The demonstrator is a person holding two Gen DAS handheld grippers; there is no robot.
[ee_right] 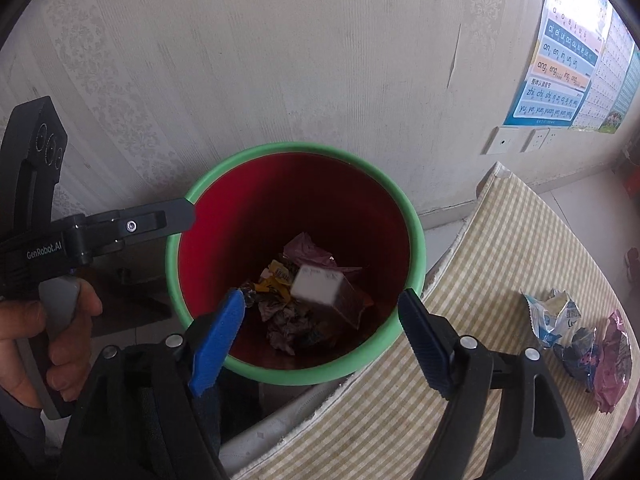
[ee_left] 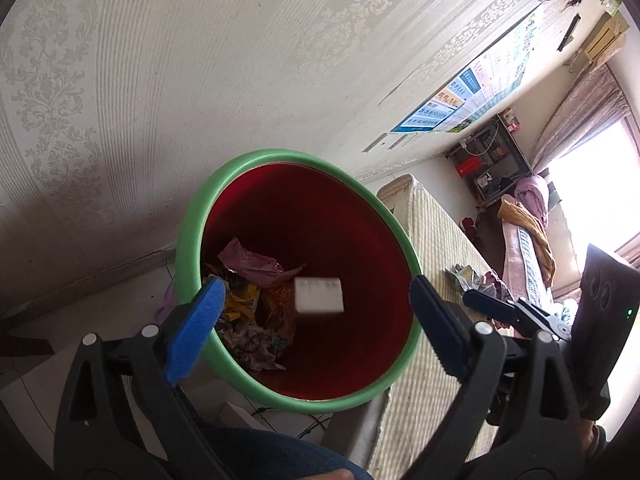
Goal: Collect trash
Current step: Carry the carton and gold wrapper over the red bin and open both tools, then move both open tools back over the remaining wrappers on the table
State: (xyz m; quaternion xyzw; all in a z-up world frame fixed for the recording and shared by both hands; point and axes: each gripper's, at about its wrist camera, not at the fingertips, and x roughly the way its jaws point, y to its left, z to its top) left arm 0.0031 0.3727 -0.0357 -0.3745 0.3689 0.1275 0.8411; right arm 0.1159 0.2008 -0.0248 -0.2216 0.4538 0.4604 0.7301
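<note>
From the left wrist view, there is one bin (ee_left: pixel 304 280). It is red inside with a green rim. It stands by the wall, next to one mat (ee_left: pixel 432 264) with checks on it. One small white box (ee_left: pixel 319 295) looks blurry and sits in the air inside the bin, above a heap of crumpled wrappers (ee_left: pixel 256 312) at the bottom. The left tongs (ee_left: pixel 316 320) have two blue fingers spread wide apart, with nothing between them. The box is out past the tips, in the gap between the two fingers. On the mat lie a few more wrappers (ee_left: pixel 476 280). The right tongs (ee_left: pixel 492 306) poke in from the right side, near that pile.

From the right wrist view, the same one bin (ee_right: pixel 296 264) shows from above. The white box (ee_right: pixel 317 286) is blurry over the trash heap (ee_right: pixel 296 320). The right tongs (ee_right: pixel 322 336) are spread wide and hold nothing. The box is just past the tips, between them. The left tongs (ee_right: pixel 176 216) reach to the bin's rim, held by one hand (ee_right: pixel 44 344). Three wrappers (ee_right: pixel 580 340) lie on the mat (ee_right: pixel 460 320) to the right, well apart from the tongs.
</note>
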